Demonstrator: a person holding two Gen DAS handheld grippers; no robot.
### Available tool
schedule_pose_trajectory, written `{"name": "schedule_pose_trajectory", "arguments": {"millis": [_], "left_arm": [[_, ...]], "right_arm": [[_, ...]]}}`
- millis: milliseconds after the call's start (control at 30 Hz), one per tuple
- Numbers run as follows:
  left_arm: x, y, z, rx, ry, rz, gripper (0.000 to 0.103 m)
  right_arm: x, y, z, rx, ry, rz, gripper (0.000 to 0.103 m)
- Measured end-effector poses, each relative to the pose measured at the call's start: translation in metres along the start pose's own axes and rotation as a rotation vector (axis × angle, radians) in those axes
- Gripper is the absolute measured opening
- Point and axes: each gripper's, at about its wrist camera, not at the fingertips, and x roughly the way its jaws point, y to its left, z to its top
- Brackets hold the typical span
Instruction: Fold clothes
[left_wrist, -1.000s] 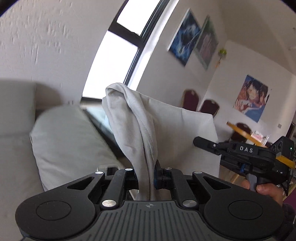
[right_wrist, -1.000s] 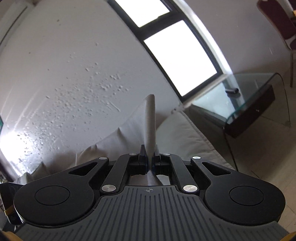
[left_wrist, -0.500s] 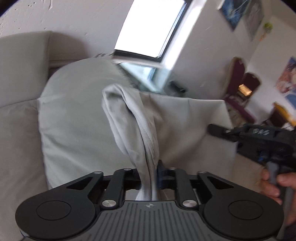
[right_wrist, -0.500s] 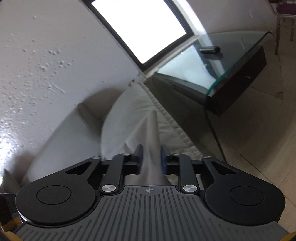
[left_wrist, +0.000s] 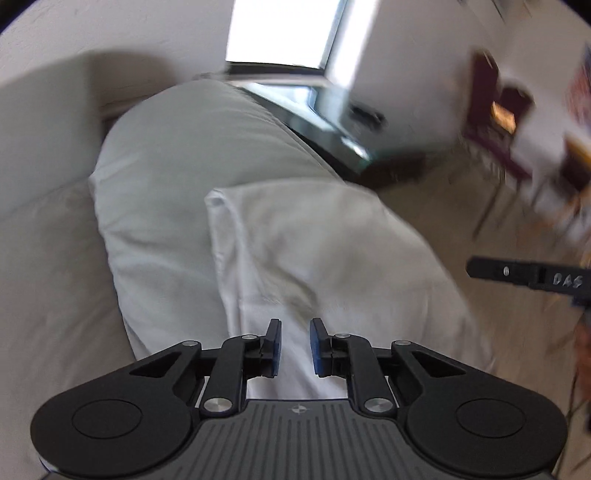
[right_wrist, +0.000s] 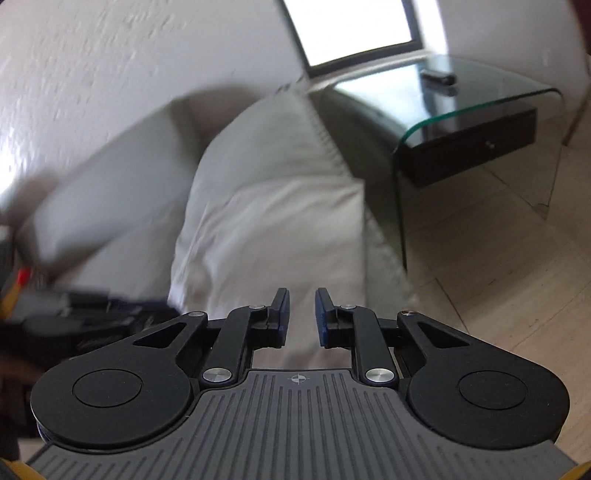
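Both grippers, left (left_wrist: 294, 341) and right (right_wrist: 300, 314), show jaws parted with nothing between them. Mid-frame, a pale cloth (left_wrist: 314, 258) lies draped over the sofa arm (left_wrist: 177, 155); it looks light, limp and slack, best pinched at a corner or hem.

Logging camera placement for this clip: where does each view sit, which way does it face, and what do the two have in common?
Left wrist: sits on the left gripper, looking down at the light garment on the sofa cushion; jaws open; the right gripper shows at the right edge.
Right wrist: sits on the right gripper, facing the same garment and a glass side table; jaws open.
Shared: garment, cushion, table, window.
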Motion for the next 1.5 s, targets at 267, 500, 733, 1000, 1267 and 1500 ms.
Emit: {"name": "schedule_pose_trajectory", "arguments": {"millis": [267,500,733,1000,1267,1500], "left_arm": [[0.017,-0.016,-0.014,-0.015,0.229,0.147,0.015],[-0.053,-0.037,-0.002,-0.054,0.152,0.165,0.055],[-0.111,-0.055,0.008,-0.078,0.109,0.197,0.093],[-0.174,-0.068,0.007,-0.108,0.028,0.155,0.102],[-0.227,-0.087,0.004,-0.116,-0.046,0.099,0.102],[-0.237,-0.092,-0.001,-0.14,-0.08,0.126,0.102]], "right_arm": [[-0.023,-0.013,-0.037,0.054,0.173,-0.113,0.021],[-0.095,0.025,-0.004,0.032,0.078,-0.011,0.059],[-0.146,0.071,0.019,-0.056,0.083,-0.001,0.072],[-0.203,0.098,0.029,-0.055,0.107,-0.036,0.075],[-0.25,0.117,0.03,-0.127,0.051,-0.064,0.081],[-0.255,0.125,0.025,-0.161,0.043,-0.104,0.082]]}}
